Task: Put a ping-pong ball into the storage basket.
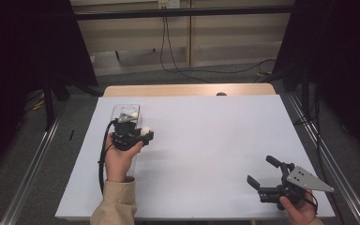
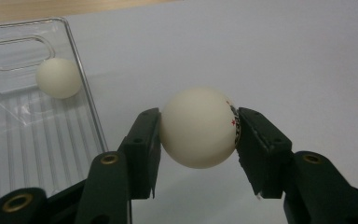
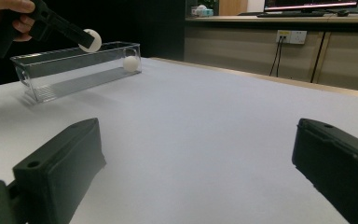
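Ball [image 2: 198, 127] number 1, white with a red and black mark by one pad, sits clamped between the 2 jaws of the left gripper [image 2: 198, 133], gripped across its middle so it cannot roll out. It is carried clear of the white sheet [image 1: 206, 140], and the clear plastic box [image 2: 32, 121] lies just to the gripper's left, its open top facing up. A 2nd white ball [image 2: 58, 78] already rests at the box's far end, ahead and left of the jaws, which suggests the held ball is headed in beside it. From the right gripper view the held ball [image 3: 92, 40] hangs just above the box's near wall. The right gripper [image 1: 265, 172] rests well apart with its jaws spread wide and nothing between them, probably parked to stay out of the way.
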Motion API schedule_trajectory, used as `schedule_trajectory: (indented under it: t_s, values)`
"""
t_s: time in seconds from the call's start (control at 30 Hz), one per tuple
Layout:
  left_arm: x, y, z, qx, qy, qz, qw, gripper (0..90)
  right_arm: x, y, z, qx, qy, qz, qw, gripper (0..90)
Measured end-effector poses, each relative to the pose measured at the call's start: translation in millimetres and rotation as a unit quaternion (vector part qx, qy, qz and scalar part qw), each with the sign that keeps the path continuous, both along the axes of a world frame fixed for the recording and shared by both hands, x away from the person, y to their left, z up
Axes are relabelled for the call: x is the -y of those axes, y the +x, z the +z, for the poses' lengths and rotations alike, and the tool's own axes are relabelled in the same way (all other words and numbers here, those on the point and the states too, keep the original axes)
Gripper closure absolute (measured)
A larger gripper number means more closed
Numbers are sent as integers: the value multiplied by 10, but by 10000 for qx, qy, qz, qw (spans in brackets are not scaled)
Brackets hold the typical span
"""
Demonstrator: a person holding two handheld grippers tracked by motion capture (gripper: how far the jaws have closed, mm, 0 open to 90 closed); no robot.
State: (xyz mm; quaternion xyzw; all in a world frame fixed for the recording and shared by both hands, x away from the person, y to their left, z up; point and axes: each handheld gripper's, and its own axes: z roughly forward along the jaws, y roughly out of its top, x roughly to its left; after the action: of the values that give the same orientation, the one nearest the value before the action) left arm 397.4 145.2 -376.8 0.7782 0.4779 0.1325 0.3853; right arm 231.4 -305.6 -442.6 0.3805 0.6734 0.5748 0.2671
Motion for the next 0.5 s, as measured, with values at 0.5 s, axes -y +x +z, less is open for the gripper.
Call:
schedule_trajectory:
  t_s: [0.5]
  values:
    - [-104, -9, 21, 31, -35, 121, 9999, 511, 3, -6, 5, 24, 1, -13, 10000, 11]
